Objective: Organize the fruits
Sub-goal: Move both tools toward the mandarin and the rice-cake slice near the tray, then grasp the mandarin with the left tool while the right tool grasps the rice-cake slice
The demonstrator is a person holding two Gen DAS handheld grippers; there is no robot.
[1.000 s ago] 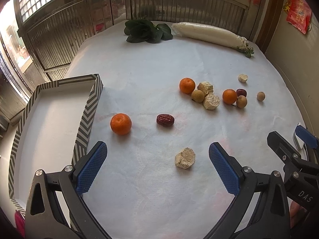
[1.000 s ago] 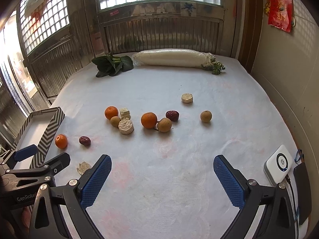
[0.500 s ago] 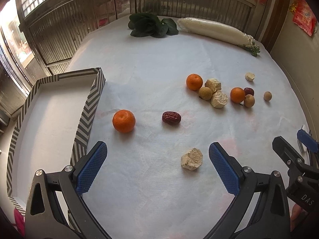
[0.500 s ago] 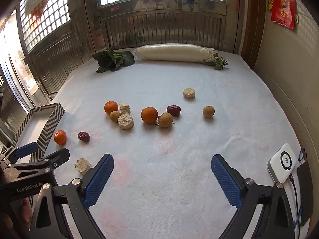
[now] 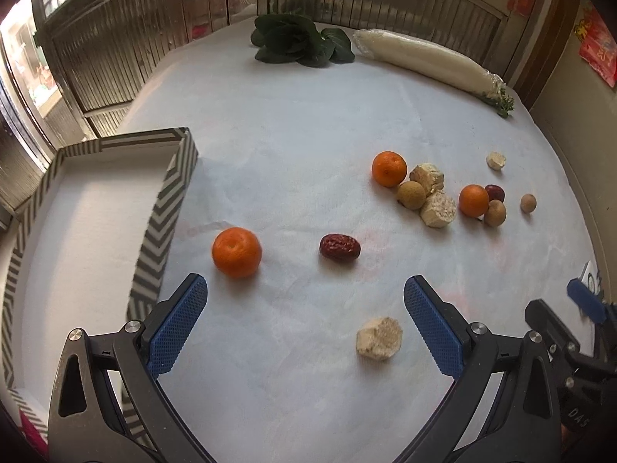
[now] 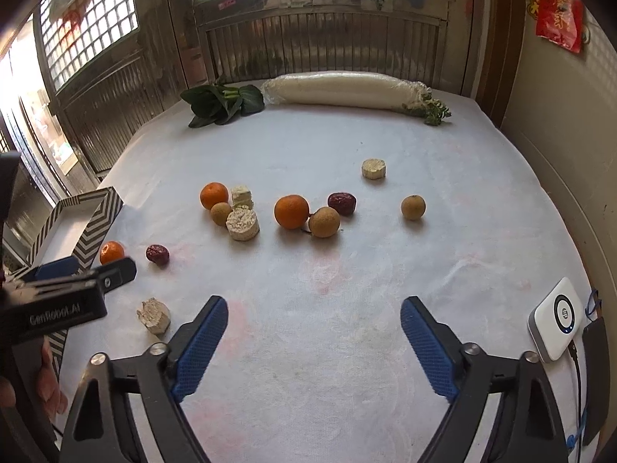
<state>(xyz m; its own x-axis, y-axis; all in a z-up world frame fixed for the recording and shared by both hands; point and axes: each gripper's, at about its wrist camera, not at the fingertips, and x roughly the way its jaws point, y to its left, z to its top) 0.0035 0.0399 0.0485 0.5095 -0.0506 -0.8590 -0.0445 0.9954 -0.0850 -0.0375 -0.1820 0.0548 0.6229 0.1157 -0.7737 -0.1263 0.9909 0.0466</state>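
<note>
My left gripper [image 5: 304, 297] hangs open over the white cloth, nothing between its blue pads. Just ahead of it lie an orange mandarin [image 5: 236, 252] and a red date [image 5: 340, 247]; a pale cut chunk [image 5: 379, 337] sits near its right finger. Farther right, a cluster holds two mandarins [image 5: 389, 168], brown longans [image 5: 412, 195], pale chunks [image 5: 438, 209] and another date [image 5: 494, 193]. My right gripper [image 6: 313, 313] is over bare cloth with its jaws closing and nothing between them. The cluster [image 6: 291, 211] lies ahead of it.
An empty zigzag-patterned box [image 5: 162, 208] stands at the left, beside the near mandarin. Leafy greens [image 5: 297, 40] and a wrapped white radish [image 5: 428, 62] lie at the far edge. A white device [image 6: 556, 318] with a cable sits at the right edge.
The left gripper has advanced toward the near mandarin and date, which now sit lower and larger in its view. The right gripper's jaws have narrowed a little.
</note>
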